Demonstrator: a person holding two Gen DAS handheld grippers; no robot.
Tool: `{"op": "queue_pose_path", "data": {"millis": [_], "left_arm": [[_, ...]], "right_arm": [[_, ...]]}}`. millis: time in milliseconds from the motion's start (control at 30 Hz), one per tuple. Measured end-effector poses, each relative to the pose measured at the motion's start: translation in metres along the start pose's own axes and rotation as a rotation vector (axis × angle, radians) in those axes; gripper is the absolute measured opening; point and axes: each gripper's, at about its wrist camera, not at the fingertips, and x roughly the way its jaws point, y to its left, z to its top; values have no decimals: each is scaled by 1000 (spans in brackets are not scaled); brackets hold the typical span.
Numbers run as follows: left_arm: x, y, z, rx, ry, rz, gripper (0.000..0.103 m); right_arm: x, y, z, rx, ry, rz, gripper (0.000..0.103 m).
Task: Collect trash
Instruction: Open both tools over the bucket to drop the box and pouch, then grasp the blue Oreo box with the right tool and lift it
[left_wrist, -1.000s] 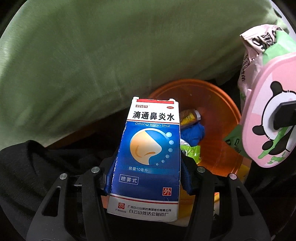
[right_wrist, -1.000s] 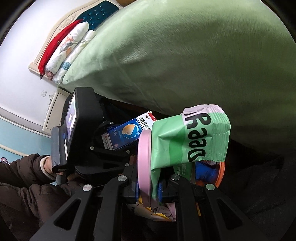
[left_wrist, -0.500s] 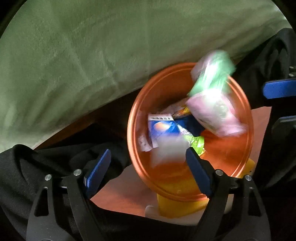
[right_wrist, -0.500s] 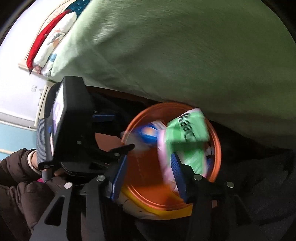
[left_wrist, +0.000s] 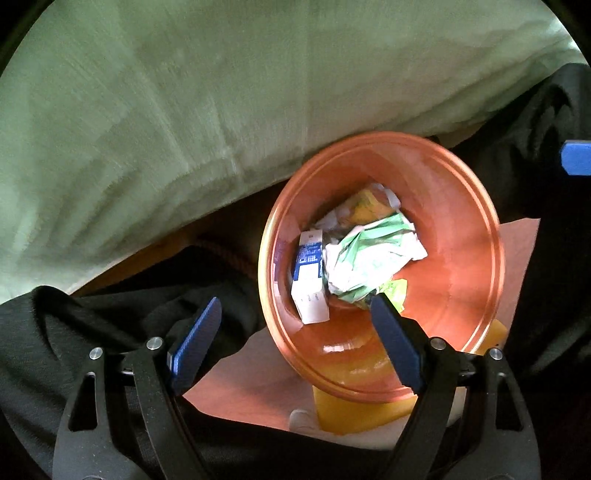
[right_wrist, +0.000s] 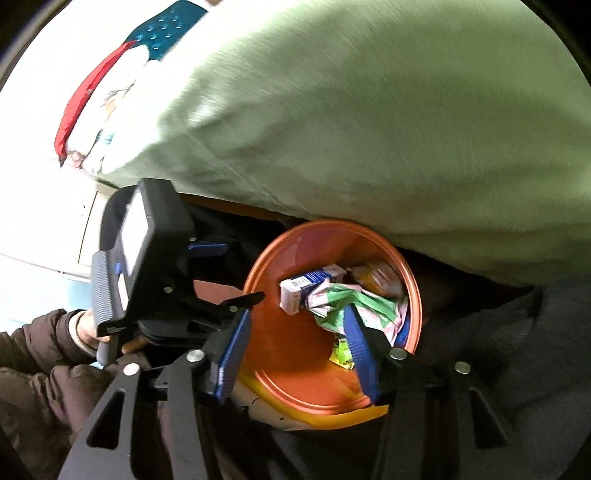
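An orange bin (left_wrist: 461, 258) stands below both grippers and holds several pieces of trash. Among them are a blue-and-white medicine box (left_wrist: 308, 280) and a crumpled green-and-pink snack wrapper (left_wrist: 373, 254). My left gripper (left_wrist: 295, 301) points down over the bin's left rim, open wide, with nothing between its blue pads. In the right wrist view the same bin (right_wrist: 295, 354), box (right_wrist: 306, 288) and wrapper (right_wrist: 358, 302) lie beyond my right gripper (right_wrist: 295, 312). Its jaws are opening and nothing is held between them.
Pale green bedding (left_wrist: 221, 92) bulges over the bin's far side. A black garment (left_wrist: 92, 321) lies left of the bin, on a reddish floor (left_wrist: 258, 373). A yellow base (left_wrist: 351, 417) sits under the bin. A person's hand (right_wrist: 85, 328) holds the left gripper's handle.
Both grippers have let go. The medicine box left the left jaws and the green wrapper left the right jaws; both now lie in the orange bin. Both pairs of jaws have spread apart.
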Motion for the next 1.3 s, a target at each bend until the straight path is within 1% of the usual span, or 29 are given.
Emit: {"op": "queue_pose_path", "data": {"millis": [67,133,167,200,267,300,400,467,500,533,600,700,800,933,1067,1167,1300], "left_arm": [[-13,0,-2,11,-37,-6,81],[-30,2,-5,22,-88,-23,81],[-44,3,-7,29,-128,-44,81],[-52,5,-9,34,-152,-56,81],[-75,8,-12,47,-218,-70,81],[-88,10,-13,56,-258,-66,81],[-123,20,-10,64,-370,-36,81],[-143,31,-3,41,-437,-21,84],[-152,38,2,19,-472,-14,92],[-160,45,7,-4,-504,-6,93],[-173,62,23,-64,-572,13,93],[-185,84,49,-153,-638,34,93],[-188,101,76,-207,-688,59,93],[-193,111,113,-224,-722,106,93],[-184,127,147,-256,-741,102,93],[-179,137,153,-288,-743,76,93],[-171,143,155,-311,-724,64,93]], "right_arm": [[-16,13,4,-54,-42,-4,65],[-36,22,12,-89,-94,2,68],[-43,25,17,-96,-114,7,69],[-52,25,21,-101,-138,13,70],[-73,28,38,-111,-200,20,76],[-85,29,47,-119,-235,16,76],[-106,29,73,-146,-297,-31,82],[-120,29,96,-173,-343,-59,86],[-124,30,106,-186,-359,-70,86],[-130,30,122,-202,-384,-96,88],[-135,29,142,-222,-403,-110,89],[-136,24,180,-251,-427,-140,89],[-134,20,219,-286,-441,-170,89],[-120,19,257,-357,-440,-240,89],[-97,18,296,-446,-411,-328,89],[-78,12,322,-476,-379,-368,89],[-56,4,347,-490,-347,-363,89]]}}
